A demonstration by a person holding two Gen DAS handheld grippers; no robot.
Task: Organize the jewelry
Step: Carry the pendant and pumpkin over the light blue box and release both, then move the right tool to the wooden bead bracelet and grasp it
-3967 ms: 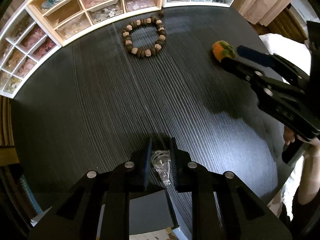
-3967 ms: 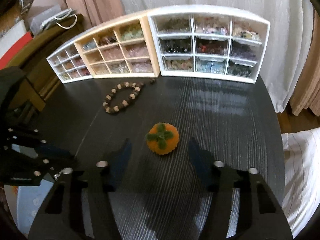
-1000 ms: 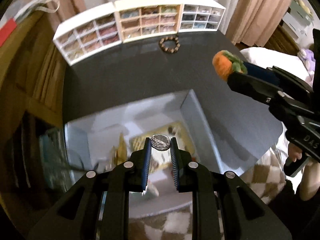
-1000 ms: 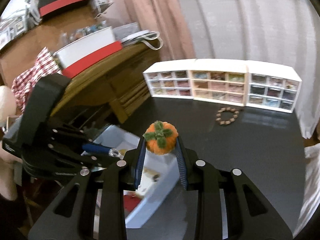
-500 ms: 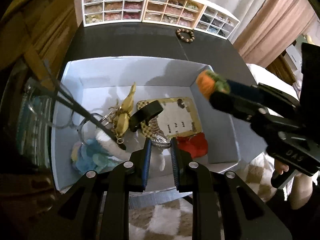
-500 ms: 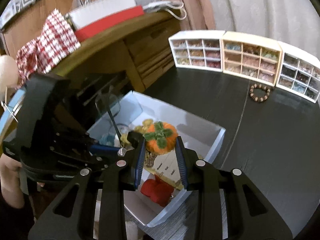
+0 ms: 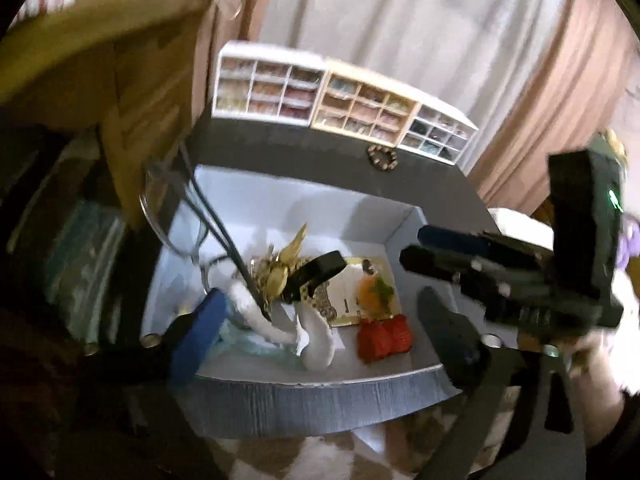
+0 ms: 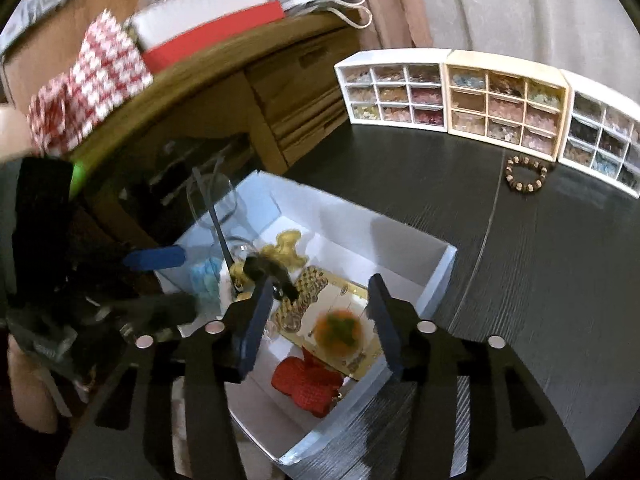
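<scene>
Over the open white box (image 7: pixel 396 224), seen from my left wrist, I am spreading my left hand-held gripper (image 7: pixel 320 324), its jaws opening wide with nothing pinched between them. Below it, inside the box, a gold charm (image 7: pixel 282 264), a black clip (image 7: pixel 314 274), a white piece (image 7: pixel 318 340), a red knitted piece (image 7: pixel 384 336) and a yellow card (image 7: pixel 360 284) are lying together. The orange pumpkin pompom (image 7: pixel 374 290) is showing blurred over the card. My right hand-held gripper (image 7: pixel 416 248) is reaching in from the right, above the box's right wall. Farther back on the dark table (image 7: pixel 304 148), a beaded bracelet (image 7: pixel 382 158) is lying just in front of the row of small drawer cabinets (image 7: pixel 340 98).

From my right wrist, I am opening my right hand-held gripper (image 8: pixel 316 320), and the pumpkin pompom (image 8: pixel 340 332) is showing blurred between the jaws, with neither pad touching it, above the card (image 8: pixel 348 300) in the box (image 8: pixel 436 280). The red knitted piece (image 8: pixel 308 384) is lying just in front of it. My left hand-held gripper (image 8: pixel 156 280) is hovering at the box's left side. The bracelet (image 8: pixel 526 176) is resting on the table (image 8: pixel 540 260) near the drawer cabinets (image 8: pixel 488 100).
</scene>
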